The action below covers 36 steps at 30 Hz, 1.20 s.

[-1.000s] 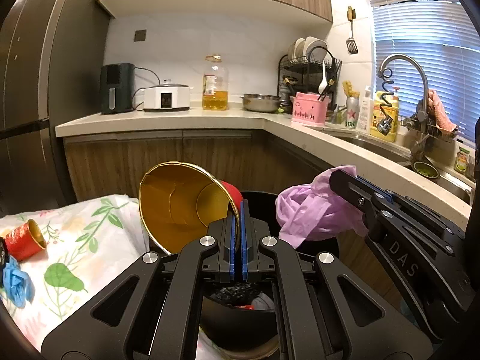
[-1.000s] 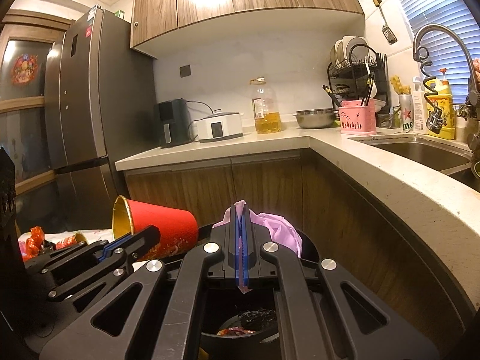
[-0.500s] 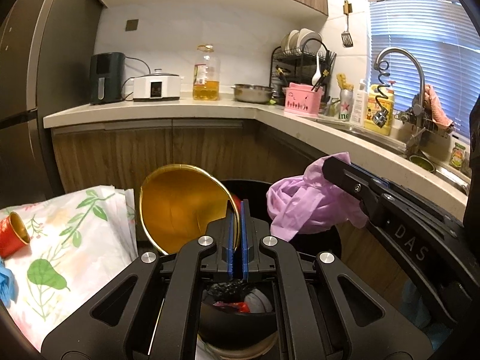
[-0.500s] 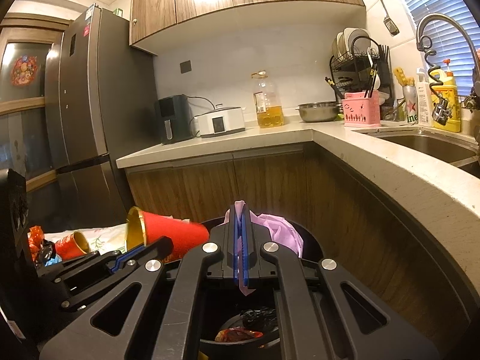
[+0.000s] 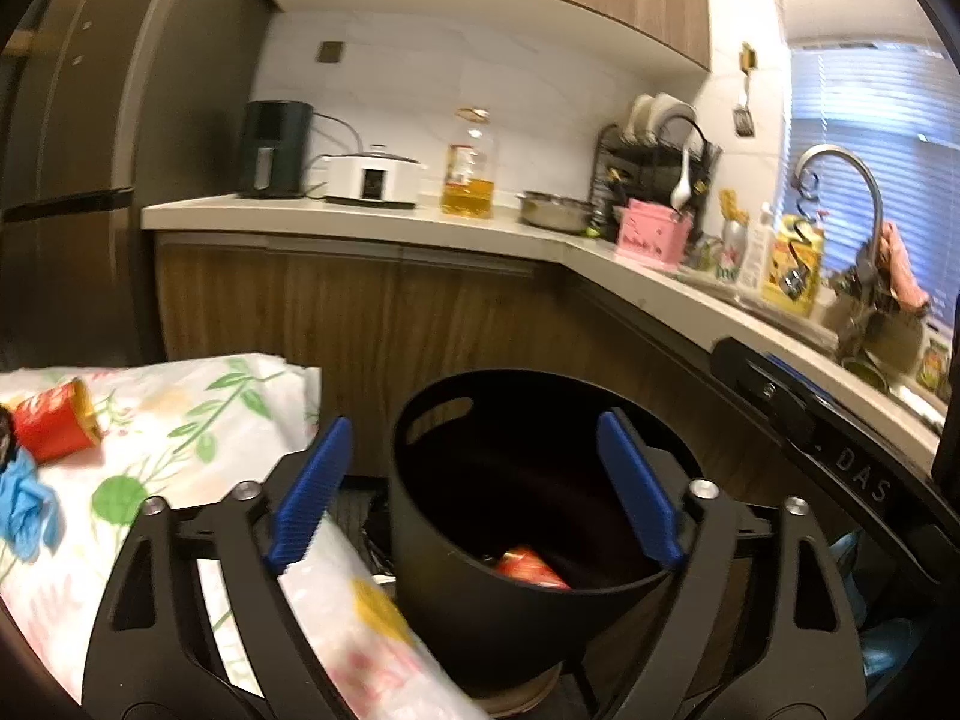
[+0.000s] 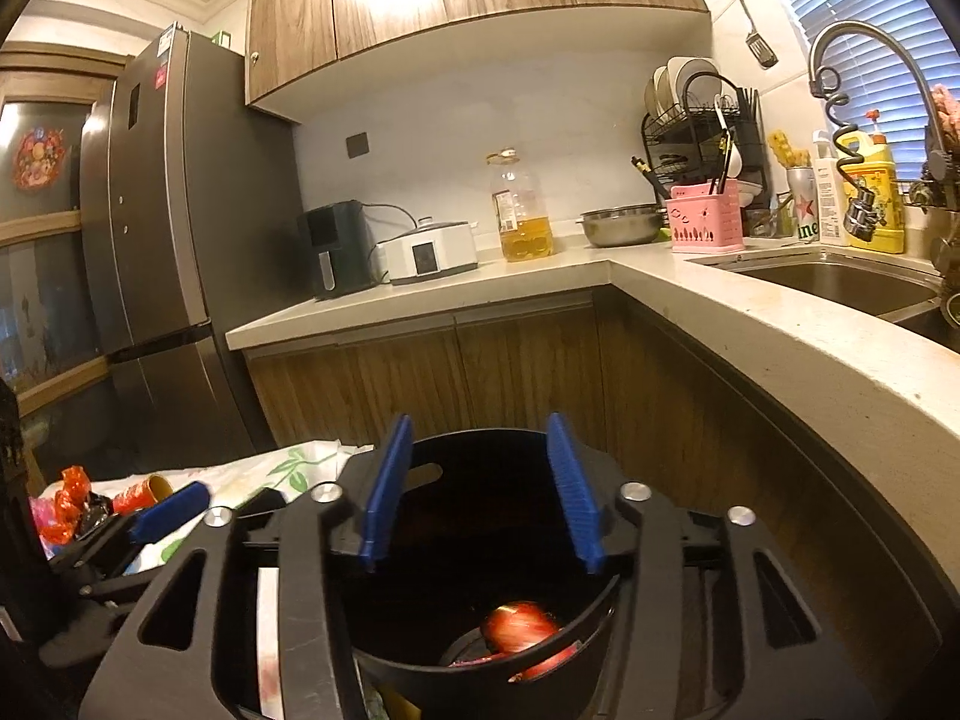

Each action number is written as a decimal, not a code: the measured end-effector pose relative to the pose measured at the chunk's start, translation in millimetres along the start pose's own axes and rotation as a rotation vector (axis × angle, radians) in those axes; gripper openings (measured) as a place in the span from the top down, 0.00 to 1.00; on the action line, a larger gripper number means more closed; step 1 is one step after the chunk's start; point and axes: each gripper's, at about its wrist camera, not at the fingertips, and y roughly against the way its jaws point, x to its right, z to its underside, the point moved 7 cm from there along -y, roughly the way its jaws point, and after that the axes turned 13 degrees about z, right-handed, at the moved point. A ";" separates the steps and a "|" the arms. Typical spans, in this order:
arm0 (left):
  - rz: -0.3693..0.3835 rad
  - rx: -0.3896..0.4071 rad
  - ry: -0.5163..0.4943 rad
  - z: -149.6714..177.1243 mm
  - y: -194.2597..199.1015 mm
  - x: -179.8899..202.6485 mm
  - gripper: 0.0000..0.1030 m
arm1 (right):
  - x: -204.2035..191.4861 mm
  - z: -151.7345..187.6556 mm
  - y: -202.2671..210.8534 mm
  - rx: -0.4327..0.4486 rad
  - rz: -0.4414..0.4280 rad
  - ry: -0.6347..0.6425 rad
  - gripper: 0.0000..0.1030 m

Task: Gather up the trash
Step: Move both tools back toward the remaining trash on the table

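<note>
- Now the left gripper (image 5: 474,483) is hanging with its blue pads (image 5: 312,489) spread wide and nothing between them.
- Just ahead and below it the black bin (image 5: 510,618) is standing, its near wall crossing between the pads; the right pad is showing in front of the bin's dark inside.
- A red cup (image 5: 531,567) is lying at the bottom of the bin, blurred.
- To the left of this gripper a floral cloth (image 5: 174,444) is spreading out, and a small red cup (image 5: 51,426) is lying on its side on it, with a blue glove (image 5: 24,507) just beside, nearer the camera.
- The right gripper (image 6: 480,486) is likewise gaping, released and gripping nothing, its pads (image 6: 573,489) sitting over the bin's (image 6: 462,669) mouth.
- Straight below it the red cup (image 6: 519,627) is resting deep in the bin, partly hidden by the rim.
- Off to its left the left gripper's blue pad (image 6: 171,510) is showing, with red wrappers (image 6: 63,510) further left on the cloth (image 6: 288,465).
- Well beyond both grippers the counter (image 6: 540,276) is running along the wall, and the sink (image 6: 840,282) is sitting off to the right.
</note>
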 end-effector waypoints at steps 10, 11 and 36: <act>-0.099 0.037 0.025 5.7 60.0 -13.1 0.06 | -6.6 12.0 34.5 -0.010 0.008 -0.007 0.24; -0.114 0.042 0.023 7.0 69.1 -15.0 0.06 | -7.8 13.7 38.8 -0.009 0.010 -0.007 0.24; -0.535 0.149 0.137 40.6 259.1 -127.4 0.06 | -137.9 64.1 103.3 -0.060 -0.174 0.021 0.22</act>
